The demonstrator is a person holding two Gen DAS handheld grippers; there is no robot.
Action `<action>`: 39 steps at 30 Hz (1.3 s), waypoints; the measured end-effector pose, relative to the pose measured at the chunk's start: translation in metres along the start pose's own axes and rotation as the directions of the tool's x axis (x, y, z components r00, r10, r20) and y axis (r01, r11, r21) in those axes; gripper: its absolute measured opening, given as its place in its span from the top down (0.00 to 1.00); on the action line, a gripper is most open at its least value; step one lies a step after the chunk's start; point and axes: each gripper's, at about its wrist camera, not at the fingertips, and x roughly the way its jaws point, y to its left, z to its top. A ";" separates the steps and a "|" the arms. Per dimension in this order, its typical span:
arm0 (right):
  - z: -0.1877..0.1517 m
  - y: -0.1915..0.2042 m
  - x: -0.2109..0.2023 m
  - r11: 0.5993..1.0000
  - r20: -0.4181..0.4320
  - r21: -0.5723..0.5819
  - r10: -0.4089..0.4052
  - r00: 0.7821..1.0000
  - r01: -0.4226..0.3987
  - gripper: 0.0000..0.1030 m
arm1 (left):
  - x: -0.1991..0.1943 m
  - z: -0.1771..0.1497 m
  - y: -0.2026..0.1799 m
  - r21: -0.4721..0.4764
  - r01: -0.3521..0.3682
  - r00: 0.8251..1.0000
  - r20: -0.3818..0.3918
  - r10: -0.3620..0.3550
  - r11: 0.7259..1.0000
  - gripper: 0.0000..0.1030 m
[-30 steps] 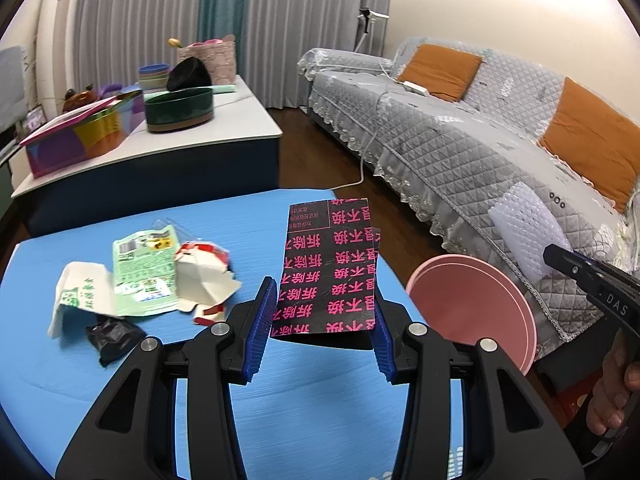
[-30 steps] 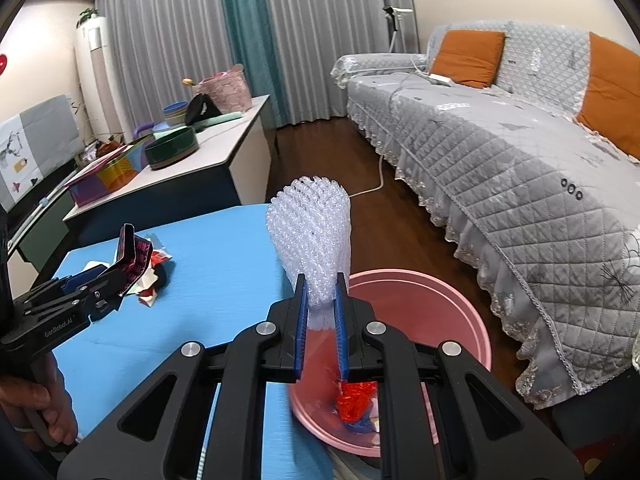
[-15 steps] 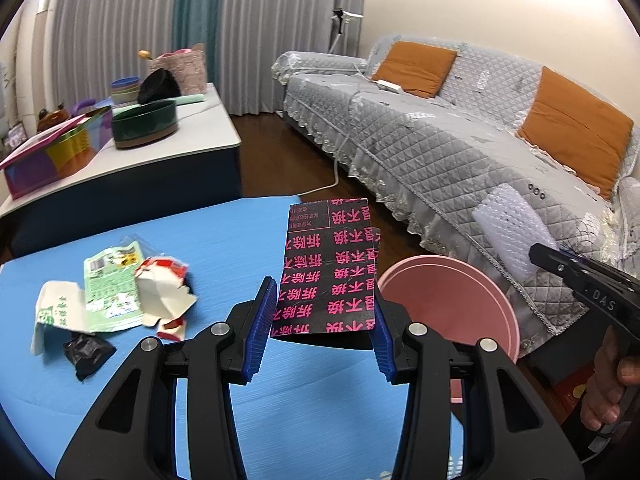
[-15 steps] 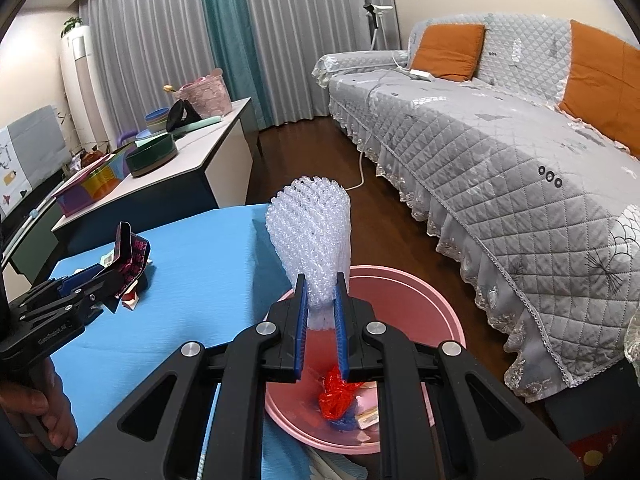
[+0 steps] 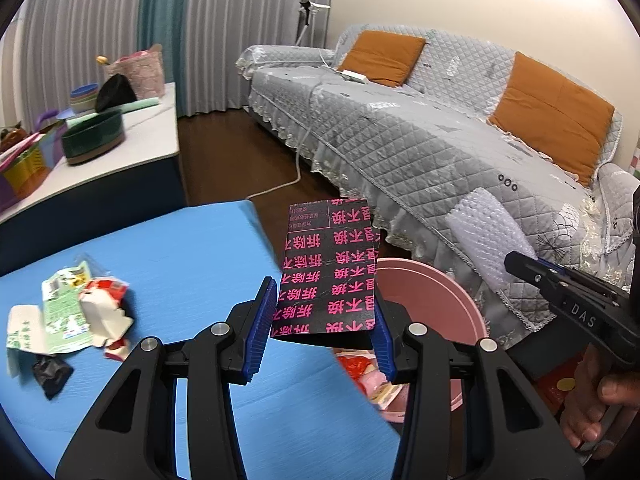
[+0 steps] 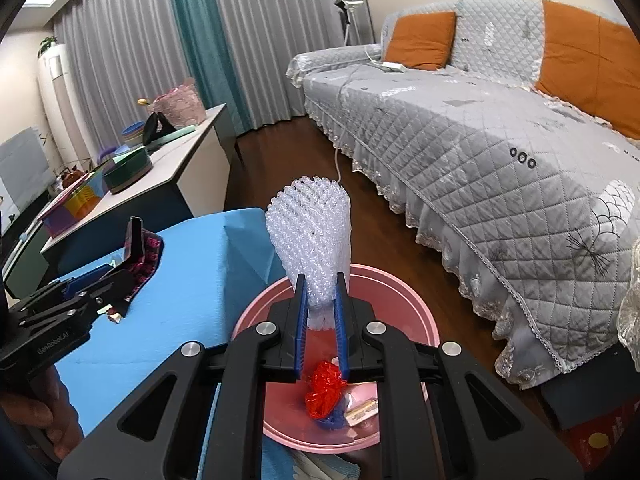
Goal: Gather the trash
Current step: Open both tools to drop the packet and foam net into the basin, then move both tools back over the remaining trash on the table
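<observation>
- Step in hand, as I judge it: carrying two pieces to the pink basin (image 6: 416,308) beside the blue table (image 5: 168,256).
- The right gripper (image 6: 322,332) is clamped on a bubble-wrap piece (image 6: 310,236) right above the basin; next it needs only to let go.
- The left gripper (image 5: 324,330) pinches a black packet with pink print (image 5: 330,268) near the basin's rim (it wants a short shift right).
- Only the left view shows the wrappers (image 5: 72,312) remaining on the table; only the right shows red trash (image 6: 324,388) inside the basin.

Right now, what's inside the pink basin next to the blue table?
In the pink basin lie crumpled red plastic, something blue beneath it and a pale wrapper. The right gripper, shut on bubble wrap, covers part of the floor.
</observation>
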 end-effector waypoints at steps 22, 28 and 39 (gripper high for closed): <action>0.004 -0.022 0.015 0.999 -0.030 0.034 -0.023 0.999 0.024 0.87 | 0.057 -0.004 -0.042 0.016 0.066 0.994 -0.084 -0.064 0.998 0.58; 0.003 -0.029 0.019 0.999 -0.045 0.040 -0.030 0.999 0.032 0.66 | 0.061 -0.005 -0.046 0.019 0.073 0.992 -0.104 -0.070 0.997 0.41; 0.005 -0.022 0.014 0.997 -0.019 0.052 -0.056 0.998 0.057 0.56 | 0.026 0.004 -0.025 0.006 0.032 0.998 -0.049 -0.032 0.999 0.41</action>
